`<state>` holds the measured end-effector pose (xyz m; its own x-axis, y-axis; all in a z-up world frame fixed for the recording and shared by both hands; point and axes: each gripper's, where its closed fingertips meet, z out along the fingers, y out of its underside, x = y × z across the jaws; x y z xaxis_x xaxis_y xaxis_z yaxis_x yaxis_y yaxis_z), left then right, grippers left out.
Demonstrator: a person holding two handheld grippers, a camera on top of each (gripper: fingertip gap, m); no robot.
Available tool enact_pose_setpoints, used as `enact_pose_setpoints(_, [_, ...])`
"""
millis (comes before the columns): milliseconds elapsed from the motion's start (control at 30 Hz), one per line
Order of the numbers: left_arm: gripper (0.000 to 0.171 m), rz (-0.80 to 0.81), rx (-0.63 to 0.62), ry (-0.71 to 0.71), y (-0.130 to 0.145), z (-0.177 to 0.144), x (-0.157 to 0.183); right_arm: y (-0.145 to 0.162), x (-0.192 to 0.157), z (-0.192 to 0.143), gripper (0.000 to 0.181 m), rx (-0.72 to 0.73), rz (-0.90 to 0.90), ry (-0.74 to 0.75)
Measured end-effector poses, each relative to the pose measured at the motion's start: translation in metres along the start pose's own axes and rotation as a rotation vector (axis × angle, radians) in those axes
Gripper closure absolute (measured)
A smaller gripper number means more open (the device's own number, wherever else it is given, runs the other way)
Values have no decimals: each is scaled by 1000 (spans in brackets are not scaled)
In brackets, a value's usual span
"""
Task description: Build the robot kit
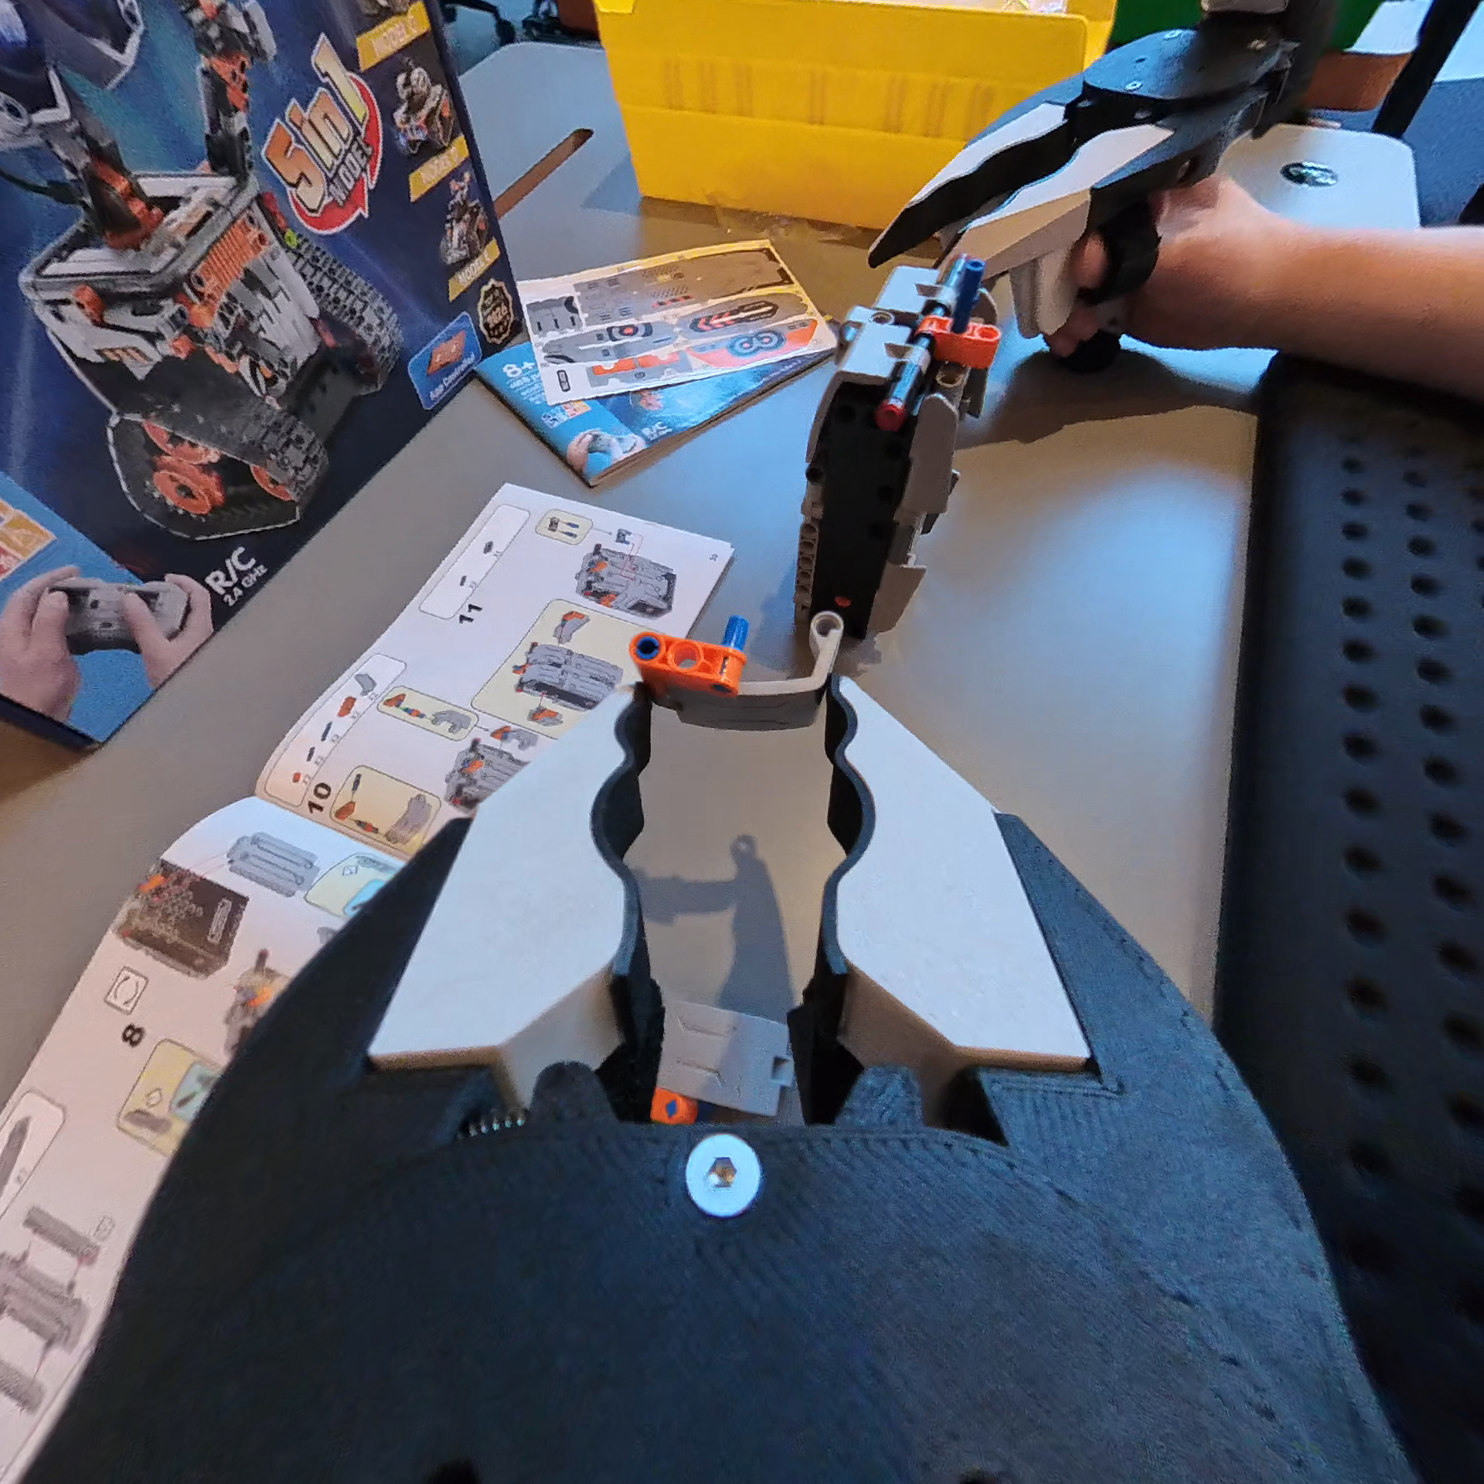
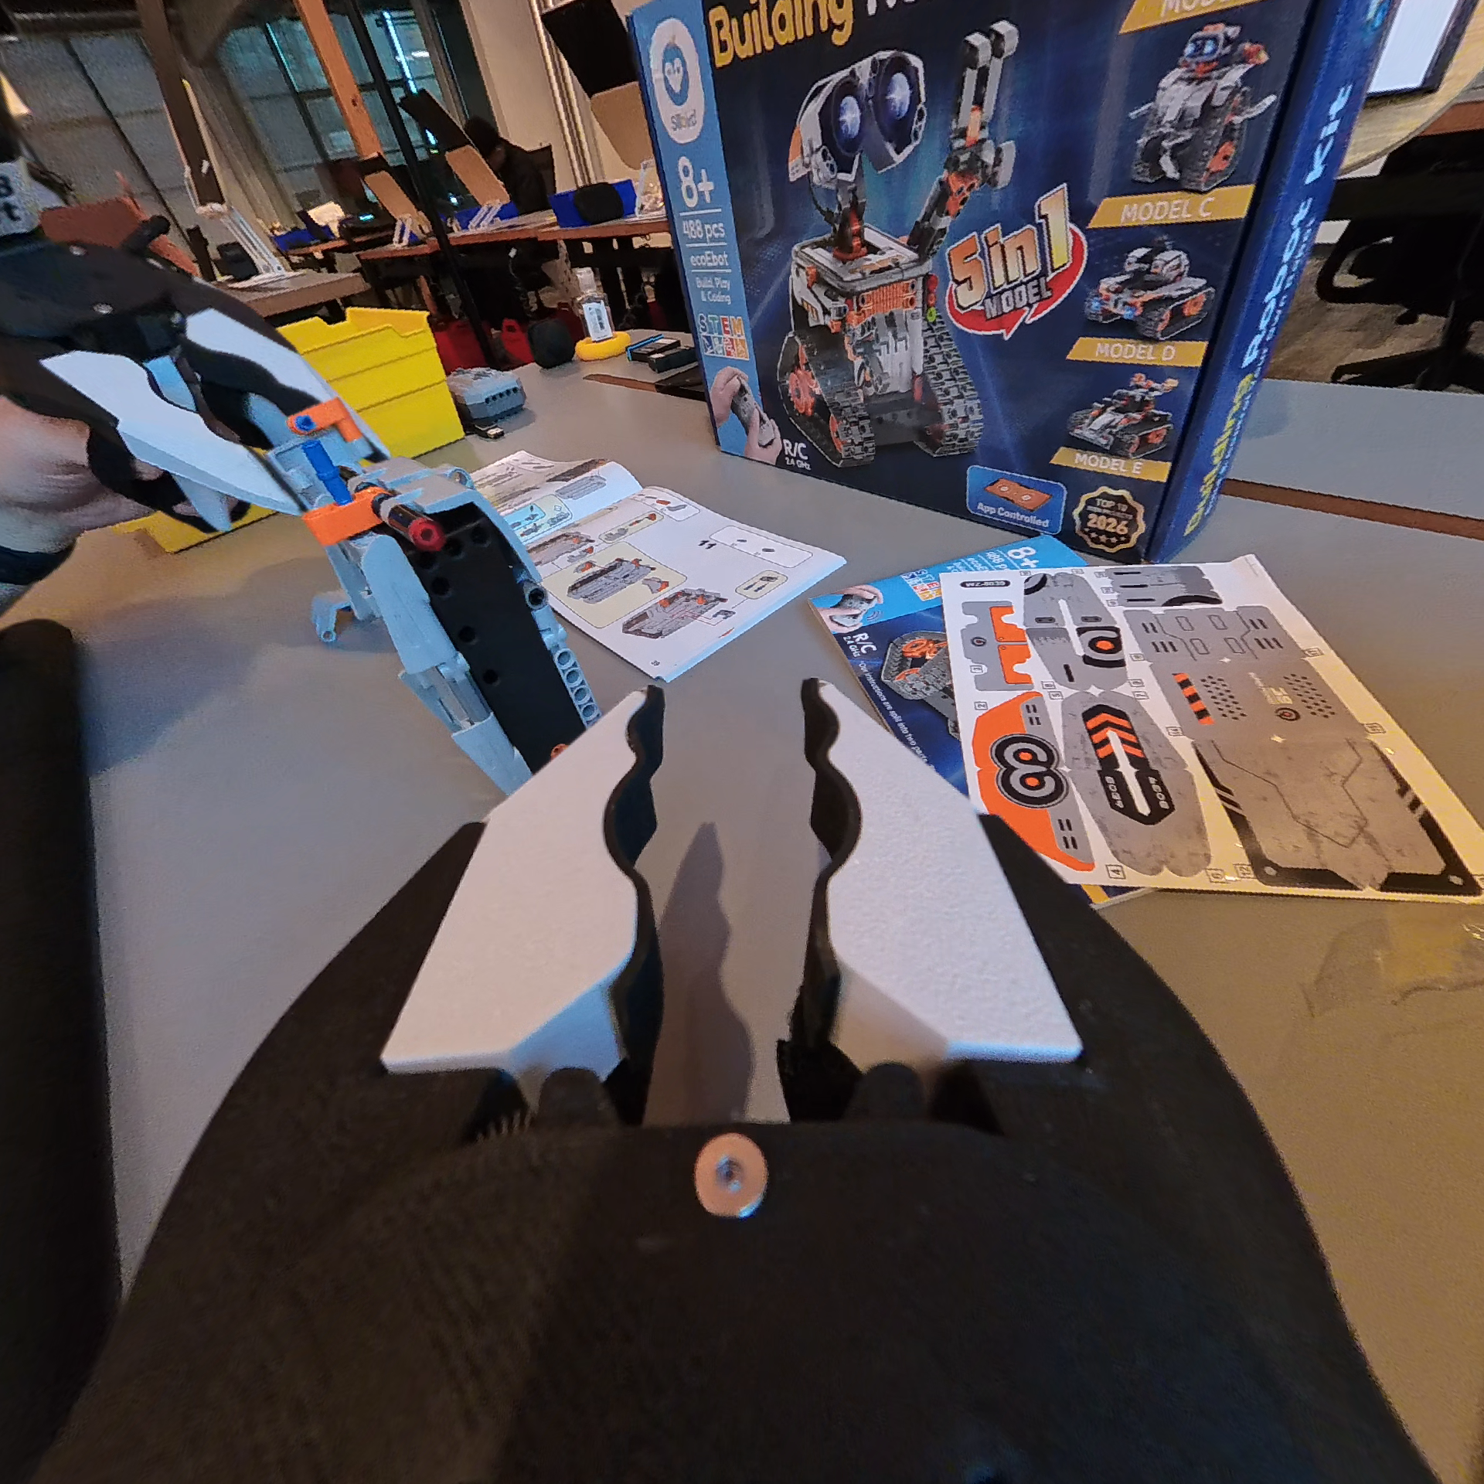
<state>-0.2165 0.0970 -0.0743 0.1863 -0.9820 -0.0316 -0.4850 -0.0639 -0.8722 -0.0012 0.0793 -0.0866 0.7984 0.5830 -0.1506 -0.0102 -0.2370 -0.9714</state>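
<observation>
The box (image 2: 1004, 265) and yellow bin (image 1: 803, 104) are cut off at the frame edges. A small grey part (image 1: 723, 1060) deep between the left fingers is hard to make out.

The left gripper (image 1: 735, 699) points away over the grey table (image 1: 1084, 562), its tips pinching a grey curved beam (image 1: 771, 695) with an orange connector (image 1: 686, 662) and blue pin (image 1: 735, 632), just near of the upright black-and-grey brick assembly (image 1: 871, 490).

The right gripper (image 2: 732, 707) hovers low, its scalloped jaws spread and empty; a hand (image 1: 1204, 265) grips its handle. To its right lies a glossy sticker sheet (image 2: 1188, 723).
</observation>
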Motion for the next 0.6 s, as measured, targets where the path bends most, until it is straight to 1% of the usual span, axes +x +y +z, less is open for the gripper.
enact_pose_setpoints(100, [129,-55,-19,-1,12,6,-3,1,2,1,147,-9,2,16])
enact_pose_setpoints(133, [129,-85,-3,9,14,6,0,1,2,1,147,-12,1,20])
enact_pose_setpoints(233, [129,-181,70,88,12,6,22,3,1,3,150,-26,-22,21])
enact_pose_setpoints(333, [129,-242,87,120,9,13,36,9,-2,6,150,-69,-43,14])
enact_pose_setpoints(400, [129,-225,68,125,12,18,41,12,-3,9,150,-94,-46,7])
enact_pose_setpoints(500, [129,-154,-4,74,25,24,38,13,-4,9,150,-98,-44,-3])
enact_pose_setpoints(600, [129,-107,-6,17,25,20,27,11,-5,8,150,-89,-38,-12])
